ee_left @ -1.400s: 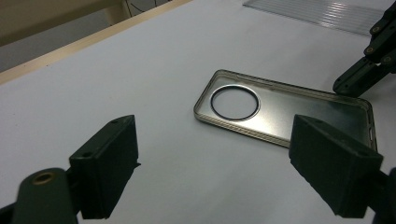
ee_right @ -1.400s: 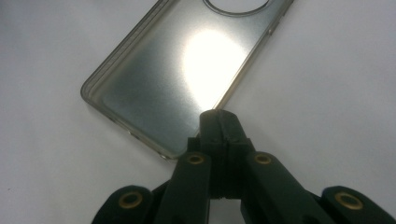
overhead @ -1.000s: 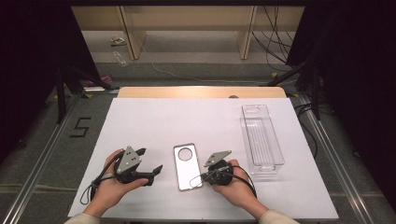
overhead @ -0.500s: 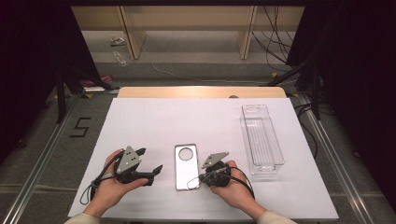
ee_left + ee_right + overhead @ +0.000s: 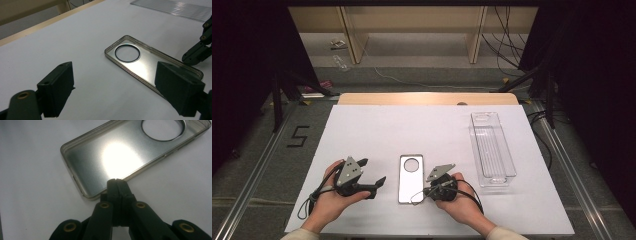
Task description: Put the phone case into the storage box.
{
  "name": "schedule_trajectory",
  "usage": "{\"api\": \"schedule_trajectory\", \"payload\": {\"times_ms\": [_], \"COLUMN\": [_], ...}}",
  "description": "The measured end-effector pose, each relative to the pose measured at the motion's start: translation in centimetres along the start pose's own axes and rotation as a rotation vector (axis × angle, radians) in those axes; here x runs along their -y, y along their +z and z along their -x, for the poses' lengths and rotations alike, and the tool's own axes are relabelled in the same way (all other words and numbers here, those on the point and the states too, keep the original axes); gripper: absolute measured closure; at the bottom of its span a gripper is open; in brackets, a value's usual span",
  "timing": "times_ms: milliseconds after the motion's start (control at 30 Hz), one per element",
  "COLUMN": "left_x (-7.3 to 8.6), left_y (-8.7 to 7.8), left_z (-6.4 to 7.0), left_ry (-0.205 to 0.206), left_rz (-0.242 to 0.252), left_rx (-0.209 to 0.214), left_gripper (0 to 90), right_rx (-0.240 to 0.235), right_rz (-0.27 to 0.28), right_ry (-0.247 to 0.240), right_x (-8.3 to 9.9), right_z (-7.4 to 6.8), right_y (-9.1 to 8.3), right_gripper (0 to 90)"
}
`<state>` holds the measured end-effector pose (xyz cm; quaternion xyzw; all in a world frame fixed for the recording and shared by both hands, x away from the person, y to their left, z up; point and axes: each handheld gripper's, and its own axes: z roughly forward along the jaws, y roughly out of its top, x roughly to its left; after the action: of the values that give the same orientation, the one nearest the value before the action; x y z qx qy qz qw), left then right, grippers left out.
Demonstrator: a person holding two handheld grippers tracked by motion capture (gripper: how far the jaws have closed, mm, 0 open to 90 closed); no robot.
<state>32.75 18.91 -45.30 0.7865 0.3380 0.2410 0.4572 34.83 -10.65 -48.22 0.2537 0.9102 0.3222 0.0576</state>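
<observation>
A clear phone case (image 5: 411,178) is lying flat on the white desk (image 5: 377,130), its round camera cutout facing the far end. The right hand-held gripper (image 5: 426,191) is sitting at the case's right long edge near its closer corner, jaws pressed fully together with nothing between them, tips touching the rim. The left hand-held gripper (image 5: 371,176) is resting left of the case, just beside it, jaws spread wide and holding nothing. A clear tray (image 5: 492,145) is lying well right of the case.
</observation>
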Motion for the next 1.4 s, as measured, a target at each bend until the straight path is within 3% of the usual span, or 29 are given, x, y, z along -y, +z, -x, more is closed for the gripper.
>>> {"api": "schedule_trajectory", "payload": {"times_ms": [667, 800, 867, 900, 933, 1067, 1133, 1167, 1200, 1233, 1267, 1400], "left_x": [0.0, 0.0, 0.0, 0.0, 0.0, 0.0, 0.1, 0.1, 0.1, 0.1, 0.1, 0.1], "left_y": [0.0, -0.1, -0.1, -0.1, -0.1, -0.2, -0.2, -0.2, -0.2, -0.2, -0.3, -0.3], "left_z": [-0.1, -0.1, -0.1, -0.1, -0.2, -0.2, -0.2, -0.2, -0.2, -0.3, -0.3, -0.3], "left_ry": [-0.002, 0.001, 0.0, 0.0, 0.0, -0.003, -0.002, -0.003, -0.003, -0.002, -0.003, -0.002], "left_rz": [0.0, 0.0, 0.002, 0.002, 0.002, 0.003, 0.001, 0.001, 0.001, 0.0, 0.001, 0.0], "left_rx": [-0.001, -0.006, -0.006, -0.006, -0.006, -0.007, -0.009, -0.009, -0.009, -0.01, -0.011, -0.012], "left_gripper": [15.4, 15.4, 15.4, 15.4, 15.4, 15.3, 15.3, 15.3, 15.3, 15.3, 15.3, 15.4], "right_rx": [-0.007, -0.002, 0.023, 0.023, 0.039, 0.052, 0.043, 0.04, 0.04, 0.041, 0.04, 0.049], "right_rz": [0.008, 0.021, 0.064, 0.064, 0.122, 0.275, 0.352, 0.386, 0.386, 0.453, 0.483, 0.565], "right_ry": [-0.008, -0.011, 0.007, 0.007, 0.028, 0.067, 0.081, 0.081, 0.081, 0.073, 0.072, 0.089], "right_x": [-0.1, -0.1, -0.3, -0.3, -0.2, 0.1, 0.4, 0.5, 0.5, 0.7, 0.8, 1.1], "right_z": [-0.3, -0.2, 0.0, 0.0, 0.5, 1.5, 2.0, 2.2, 2.2, 2.6, 2.7, 3.2], "right_y": [0.3, 0.1, -0.8, -0.8, -1.6, -3.6, -4.7, -5.2, -5.2, -6.2, -6.6, -8.0], "right_gripper": [90.0, 84.9, 75.6, 75.6, 65.0, 40.7, 32.6, 29.2, 29.2, 25.6, 25.3, 20.8]}}
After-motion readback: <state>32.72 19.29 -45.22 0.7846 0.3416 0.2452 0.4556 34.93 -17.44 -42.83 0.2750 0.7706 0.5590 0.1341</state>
